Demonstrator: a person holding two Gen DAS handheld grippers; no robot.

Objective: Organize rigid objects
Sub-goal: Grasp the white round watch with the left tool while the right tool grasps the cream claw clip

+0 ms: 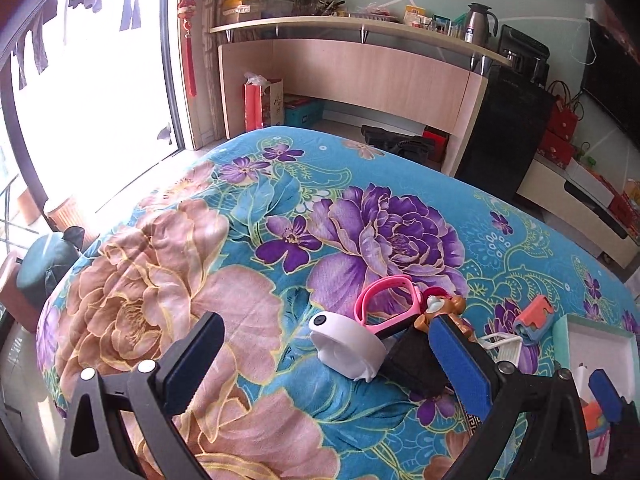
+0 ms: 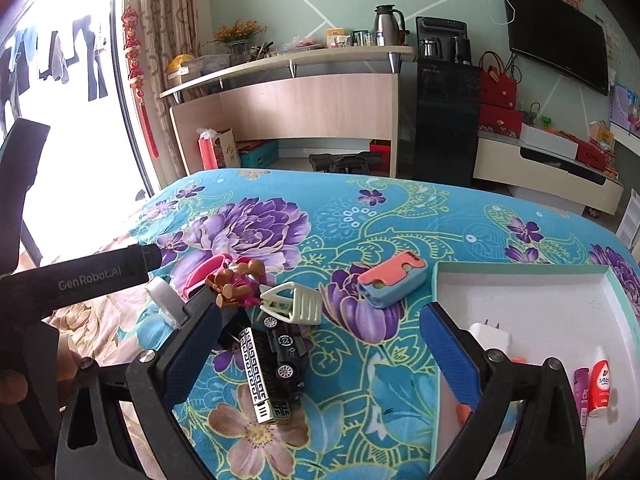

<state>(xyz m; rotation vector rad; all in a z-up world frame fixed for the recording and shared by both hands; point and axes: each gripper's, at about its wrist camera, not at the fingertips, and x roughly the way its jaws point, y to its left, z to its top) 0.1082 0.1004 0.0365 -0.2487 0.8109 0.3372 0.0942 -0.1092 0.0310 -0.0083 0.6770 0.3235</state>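
On the floral bedspread (image 1: 248, 240) lies a cluster of small items: a white round case (image 1: 348, 344), a pink watch band (image 1: 388, 300), a brown mouse figurine (image 1: 444, 308) and a black object (image 1: 416, 364). My left gripper (image 1: 326, 322) is open around the white case without touching it. My right gripper (image 2: 320, 312) is open above a black toy car (image 2: 286, 352), a patterned silver bar (image 2: 258, 376) and a white clip (image 2: 294, 302). A coral-and-blue block (image 2: 392, 280) lies beyond. At the right, a white tray with a teal rim (image 2: 520, 272) holds a charger plug (image 2: 490, 334) and small tubes (image 2: 600, 380).
The left gripper's black body (image 2: 100, 276) reaches in from the left of the right wrist view, with a hand (image 2: 12, 384) behind it. Past the bed stand a wooden counter (image 2: 304, 108), a black cabinet (image 2: 446, 120) and a low TV stand (image 2: 548, 168). A bright window (image 1: 100, 100) is on the left.
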